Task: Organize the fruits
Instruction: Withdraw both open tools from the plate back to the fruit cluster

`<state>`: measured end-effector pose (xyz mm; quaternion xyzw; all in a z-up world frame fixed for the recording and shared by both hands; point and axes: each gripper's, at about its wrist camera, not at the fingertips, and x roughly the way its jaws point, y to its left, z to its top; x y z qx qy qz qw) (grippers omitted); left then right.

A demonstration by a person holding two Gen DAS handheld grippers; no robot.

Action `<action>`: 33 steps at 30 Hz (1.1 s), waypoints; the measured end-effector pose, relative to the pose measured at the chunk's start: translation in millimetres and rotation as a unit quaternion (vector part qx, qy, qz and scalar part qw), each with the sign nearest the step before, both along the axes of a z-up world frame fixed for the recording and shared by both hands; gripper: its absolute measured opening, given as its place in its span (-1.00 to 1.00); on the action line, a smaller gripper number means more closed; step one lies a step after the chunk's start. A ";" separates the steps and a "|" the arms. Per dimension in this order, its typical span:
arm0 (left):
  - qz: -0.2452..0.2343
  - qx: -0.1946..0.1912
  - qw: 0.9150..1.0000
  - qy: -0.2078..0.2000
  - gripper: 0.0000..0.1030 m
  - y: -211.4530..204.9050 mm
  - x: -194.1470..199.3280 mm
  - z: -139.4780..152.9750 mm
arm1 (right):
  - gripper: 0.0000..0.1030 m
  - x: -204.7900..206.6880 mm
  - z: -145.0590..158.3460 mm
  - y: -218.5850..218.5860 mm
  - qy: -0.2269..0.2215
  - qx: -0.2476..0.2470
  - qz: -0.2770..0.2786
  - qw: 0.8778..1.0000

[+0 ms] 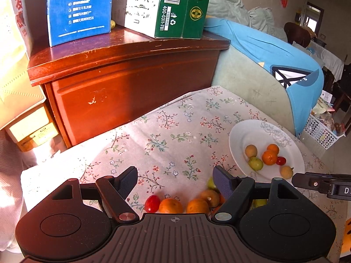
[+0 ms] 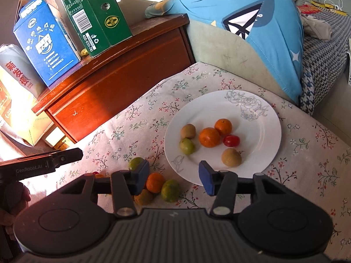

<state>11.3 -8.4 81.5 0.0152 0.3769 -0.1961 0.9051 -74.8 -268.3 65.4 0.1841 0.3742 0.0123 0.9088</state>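
Left tongs (image 1: 175, 180) gaping wide, nothing gripped, over loose fruit (image 1: 171, 206) on the floral-clothed table (image 1: 166, 135). Right tongs (image 2: 174, 175) parted more narrowly, also empty, at the near rim of the white plate (image 2: 258, 114). Plate carrying two oranges (image 2: 209, 137), a cherry tomato (image 2: 231, 140), more small fruit. Beyond, red-brown wooden cabinet (image 1: 131, 83) bearing blue carton (image 1: 79, 8) and green carton (image 1: 175, 6); blue cushion (image 2: 241, 6) far right.

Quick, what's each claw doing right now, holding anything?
Left claw: open, holding nothing.
Right claw: open, holding nothing.
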 end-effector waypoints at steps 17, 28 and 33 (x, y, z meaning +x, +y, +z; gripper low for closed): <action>-0.098 0.080 0.992 -0.016 0.45 2.0 -24.0 -32.5 | -0.22 0.3 -39.5 26.3 0.066 -0.001 0.028 0.997; -0.135 0.100 0.986 -0.017 0.31 -6.8 -28.6 -44.6 | -0.19 13.1 -49.5 26.7 0.071 -0.002 0.000 0.997; -0.156 0.091 0.983 -0.012 0.29 -12.0 -33.7 -47.9 | -0.31 20.4 -55.4 31.8 0.071 -0.010 0.004 0.997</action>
